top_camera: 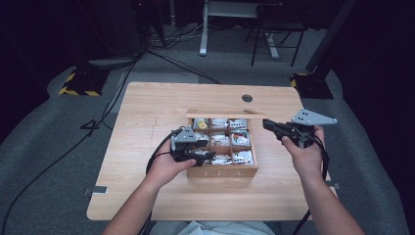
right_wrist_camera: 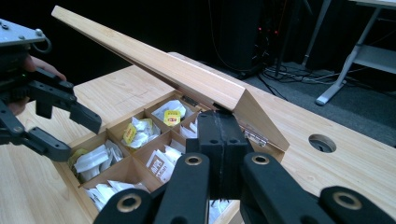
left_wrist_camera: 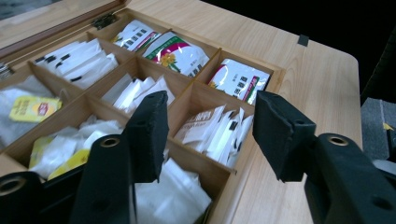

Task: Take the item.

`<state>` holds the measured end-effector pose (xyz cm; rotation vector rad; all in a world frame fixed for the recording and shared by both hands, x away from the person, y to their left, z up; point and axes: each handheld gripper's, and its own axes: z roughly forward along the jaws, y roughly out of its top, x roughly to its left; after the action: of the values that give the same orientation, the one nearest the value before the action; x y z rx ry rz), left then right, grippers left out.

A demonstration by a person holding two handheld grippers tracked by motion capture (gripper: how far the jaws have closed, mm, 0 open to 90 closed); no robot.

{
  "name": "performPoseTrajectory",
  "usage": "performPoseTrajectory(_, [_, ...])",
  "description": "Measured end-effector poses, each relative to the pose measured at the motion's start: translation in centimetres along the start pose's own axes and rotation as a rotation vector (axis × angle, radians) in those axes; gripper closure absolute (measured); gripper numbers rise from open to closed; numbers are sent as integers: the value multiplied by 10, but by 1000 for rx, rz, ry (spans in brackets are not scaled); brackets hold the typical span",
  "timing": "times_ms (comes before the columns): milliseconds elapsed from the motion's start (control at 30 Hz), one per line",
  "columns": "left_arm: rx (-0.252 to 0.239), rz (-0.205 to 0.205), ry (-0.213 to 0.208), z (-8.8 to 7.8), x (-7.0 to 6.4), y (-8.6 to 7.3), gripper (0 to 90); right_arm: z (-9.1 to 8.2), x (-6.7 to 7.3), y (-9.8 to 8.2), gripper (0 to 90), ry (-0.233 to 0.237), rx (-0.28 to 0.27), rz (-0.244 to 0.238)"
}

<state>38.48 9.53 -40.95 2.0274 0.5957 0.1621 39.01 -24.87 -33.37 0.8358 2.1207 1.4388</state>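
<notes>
Open wooden tea box [top_camera: 222, 171] on the desk [top_camera: 147, 117]. Left gripper [left_wrist_camera: 210, 122], jaws apart, hovers over thin, light, crushable tea bags [left_wrist_camera: 212, 128], best pinched at an upper edge. Right gripper [right_wrist_camera: 219, 140], jaws together, props the lid [right_wrist_camera: 187, 77].

A: What sits on the light wooden table [top_camera: 147, 117]?
B: An open wooden tea box [top_camera: 222, 171] with sachet-filled compartments.
A: And the grippers?
B: Left gripper [top_camera: 192, 145] over the box's left side; right gripper [top_camera: 286, 130] just right of it.

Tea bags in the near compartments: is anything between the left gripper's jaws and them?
Nothing visible blocks them. The left gripper hangs open over the tea bags, and the right gripper, shut, props the lid up.
</notes>
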Motion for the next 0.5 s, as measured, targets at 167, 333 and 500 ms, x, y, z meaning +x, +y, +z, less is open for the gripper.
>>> performPoseTrajectory(167, [23,22,-7,17,-1,3,551,0,0,0,900,3,1,0])
performPoseTrajectory(333, [72,46,-22,34,-1,3,630,0,-1,0,900,5,-1,2])
performPoseTrajectory(500, [115,61,-21,46,-2,1,657,-1,0,-2,900,10,-3,11])
